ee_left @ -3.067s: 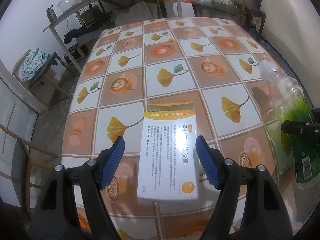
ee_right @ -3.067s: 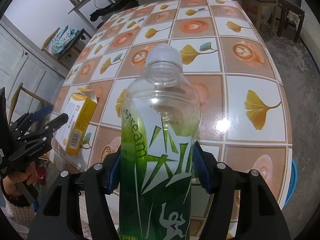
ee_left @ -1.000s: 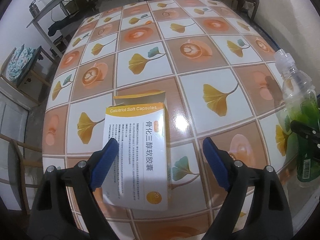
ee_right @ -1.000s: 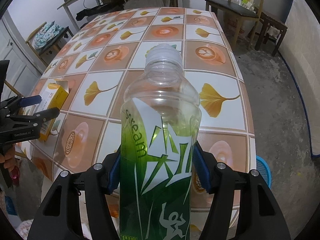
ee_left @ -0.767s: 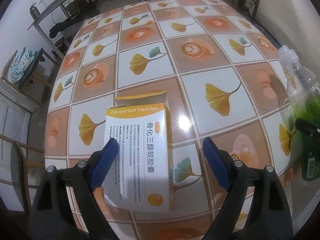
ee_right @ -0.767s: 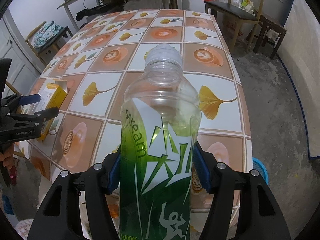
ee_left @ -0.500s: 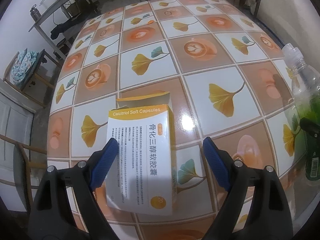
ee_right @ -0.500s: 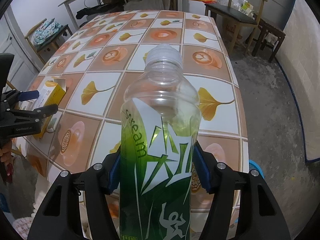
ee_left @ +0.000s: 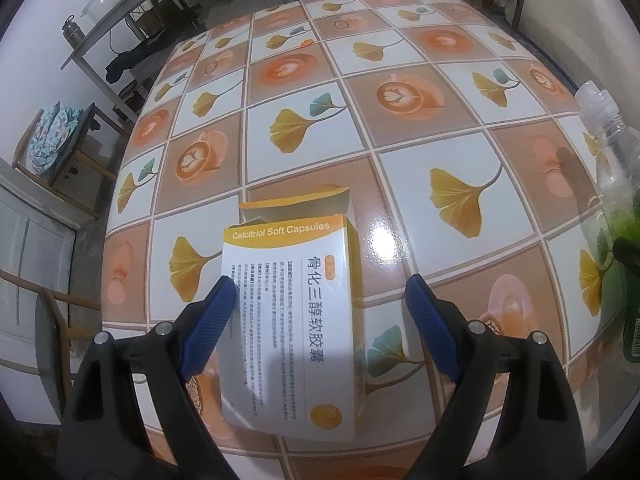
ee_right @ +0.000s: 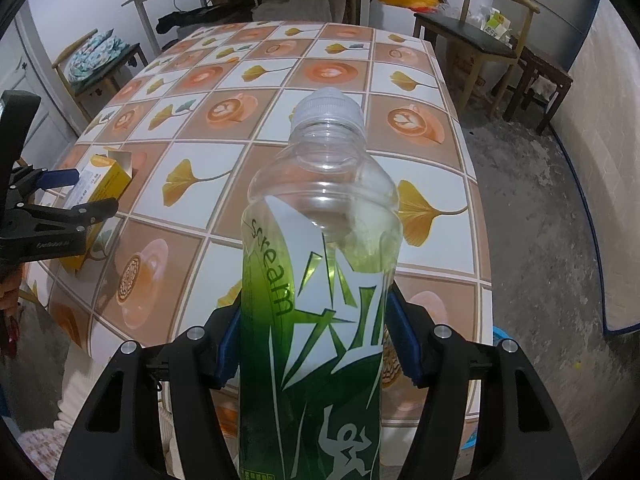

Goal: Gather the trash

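Two grippers | my left gripper [ee_left: 320, 300] spread wide around the box [ee_left: 296, 320] on the table [ee_left: 400, 120] | my right gripper [ee_right: 316, 336] clamped on the bottle [ee_right: 320, 280]

The bench [ee_left: 400, 160] wears a glossy, smooth oilcloth that throws back a bright glare just beyond the left jaws. Between those jaws lies a medicine box [ee_left: 296, 320] of smooth printed cardboard with a faint sheen. The bottle [ee_right: 320, 280] between the right jaws is clear, shiny plastic with a glossy film label and a ribbed white plastic cap [ee_right: 326, 110]. The floor [ee_right: 532, 240] right of them looks like rough, matt concrete.
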{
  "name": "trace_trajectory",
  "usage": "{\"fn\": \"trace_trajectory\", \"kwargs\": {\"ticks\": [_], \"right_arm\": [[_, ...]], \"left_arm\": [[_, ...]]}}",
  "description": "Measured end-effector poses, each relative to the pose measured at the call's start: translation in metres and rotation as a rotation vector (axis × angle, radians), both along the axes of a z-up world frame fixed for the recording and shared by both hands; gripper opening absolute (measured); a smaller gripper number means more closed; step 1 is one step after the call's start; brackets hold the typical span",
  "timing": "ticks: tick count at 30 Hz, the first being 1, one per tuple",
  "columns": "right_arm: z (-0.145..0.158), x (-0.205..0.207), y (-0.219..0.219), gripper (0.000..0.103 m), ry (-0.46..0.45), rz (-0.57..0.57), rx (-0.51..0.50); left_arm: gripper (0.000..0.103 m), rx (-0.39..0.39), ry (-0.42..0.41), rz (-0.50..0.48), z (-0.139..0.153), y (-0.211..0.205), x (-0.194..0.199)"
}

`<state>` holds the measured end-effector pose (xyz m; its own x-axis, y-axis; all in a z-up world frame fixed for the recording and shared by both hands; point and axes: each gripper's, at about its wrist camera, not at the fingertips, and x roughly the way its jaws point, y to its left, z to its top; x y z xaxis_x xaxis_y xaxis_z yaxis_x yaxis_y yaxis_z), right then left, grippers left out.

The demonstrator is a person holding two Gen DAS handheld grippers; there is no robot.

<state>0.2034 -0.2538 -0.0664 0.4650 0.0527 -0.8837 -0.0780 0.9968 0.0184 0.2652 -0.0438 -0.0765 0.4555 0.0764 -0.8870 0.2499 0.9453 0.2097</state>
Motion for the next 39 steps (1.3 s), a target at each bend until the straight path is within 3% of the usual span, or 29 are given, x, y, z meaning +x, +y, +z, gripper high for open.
{"fn": "trace_trajectory", "kwargs": {"ticks": [14,26,30,34,36,39], "right_arm": [[-0.001,-0.001,0.0,0.061,0.003,0.012,-0.003],[-0.002,0.0,-0.001,0.061,0.007,0.019,0.004],[-0.001,0.0,-0.002,0.061,0.008,0.018,0.005],[-0.001,0.0,-0.003,0.061,0.005,0.012,0.016],[-0.001,-0.001,-0.005,0.061,0.002,0.009,0.024],[0.0,-0.003,-0.008,0.061,0.0,0.005,0.048]], "left_arm": [[0.083,0.054,-0.004,0.019,-0.006,0.009,0.012],[0.082,-0.001,0.018,0.027,-0.009,0.024,0.02],[0.065,-0.031,0.023,0.048,-0.006,0.034,0.02],[0.042,-0.157,0.065,0.084,-0.004,0.049,0.018],[0.033,-0.18,0.064,0.091,-0.002,0.053,0.015],[0.03,-0.209,0.049,0.092,0.005,0.055,0.009]]}}
